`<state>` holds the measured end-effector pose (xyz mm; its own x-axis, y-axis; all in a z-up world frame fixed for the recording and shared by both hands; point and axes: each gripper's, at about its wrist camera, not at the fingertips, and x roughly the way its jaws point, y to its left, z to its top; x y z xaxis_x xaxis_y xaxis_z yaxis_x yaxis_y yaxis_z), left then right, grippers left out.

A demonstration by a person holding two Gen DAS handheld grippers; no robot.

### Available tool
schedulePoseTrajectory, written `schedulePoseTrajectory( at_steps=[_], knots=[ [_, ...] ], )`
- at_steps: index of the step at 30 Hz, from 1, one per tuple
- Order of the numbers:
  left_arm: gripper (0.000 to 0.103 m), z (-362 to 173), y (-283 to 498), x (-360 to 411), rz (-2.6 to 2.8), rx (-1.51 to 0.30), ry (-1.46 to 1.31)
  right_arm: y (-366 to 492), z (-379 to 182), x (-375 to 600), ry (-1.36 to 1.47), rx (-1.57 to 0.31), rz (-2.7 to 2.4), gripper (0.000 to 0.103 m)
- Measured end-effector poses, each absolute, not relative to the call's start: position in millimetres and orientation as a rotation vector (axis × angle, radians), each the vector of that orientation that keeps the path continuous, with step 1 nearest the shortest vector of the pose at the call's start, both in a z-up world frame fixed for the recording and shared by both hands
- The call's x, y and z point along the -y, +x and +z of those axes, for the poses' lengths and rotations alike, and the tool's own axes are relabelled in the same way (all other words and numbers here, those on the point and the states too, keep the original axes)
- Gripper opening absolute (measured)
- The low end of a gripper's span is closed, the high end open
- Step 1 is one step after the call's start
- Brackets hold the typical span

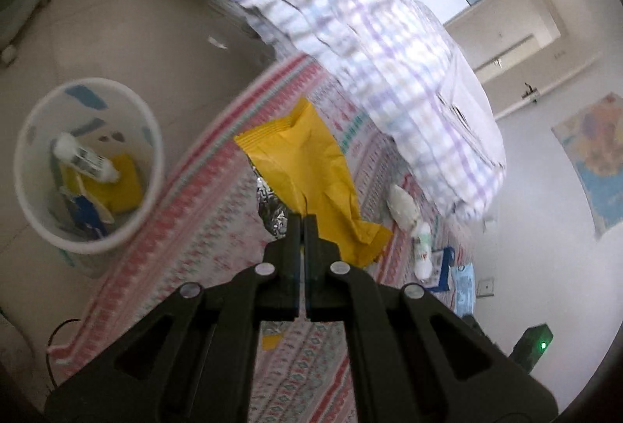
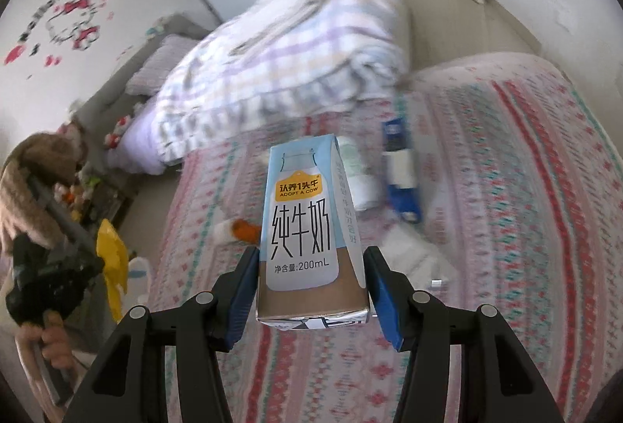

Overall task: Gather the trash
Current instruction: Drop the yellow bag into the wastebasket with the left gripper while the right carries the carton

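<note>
My left gripper [image 1: 302, 218] is shut on a yellow snack bag [image 1: 307, 166] and holds it above the patterned bedsheet [image 1: 218, 212]. A white trash bin [image 1: 87, 166] stands on the floor to the left, with a white bottle, a yellow wrapper and blue scraps inside. My right gripper [image 2: 311, 255] is shut on a light-blue 200 mL milk carton [image 2: 307, 228], held upright above the bed. In the right wrist view the other gripper with the yellow bag [image 2: 111, 259] shows at far left.
A checked quilt [image 1: 370, 45] is piled on the bed. Loose trash lies on the sheet: a white plastic bag [image 1: 401, 207], a small bottle [image 1: 422, 247], a blue carton [image 2: 401, 173], white paper [image 2: 412, 255], an orange-and-white scrap [image 2: 239, 230].
</note>
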<state>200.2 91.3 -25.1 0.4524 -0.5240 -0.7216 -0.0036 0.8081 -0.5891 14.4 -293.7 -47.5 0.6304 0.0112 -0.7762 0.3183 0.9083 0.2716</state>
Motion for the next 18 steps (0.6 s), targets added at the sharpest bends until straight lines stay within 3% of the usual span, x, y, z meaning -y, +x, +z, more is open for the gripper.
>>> schedulePoseTrajectory(
  at_steps=[13, 18],
  knots=[
    [0.002, -46.9, 213.1, -186.5, -0.196, -1.073, -0.694, 36.2, -81.5, 192.8, 0.337, -0.908, 0.058, 0.055],
    [0.002, -74.5, 220.9, -235.3, -0.123, -1.119, -0.863, 45.3, -101.9, 162.5, 0.358, -0.956, 0.12, 0.055]
  ],
)
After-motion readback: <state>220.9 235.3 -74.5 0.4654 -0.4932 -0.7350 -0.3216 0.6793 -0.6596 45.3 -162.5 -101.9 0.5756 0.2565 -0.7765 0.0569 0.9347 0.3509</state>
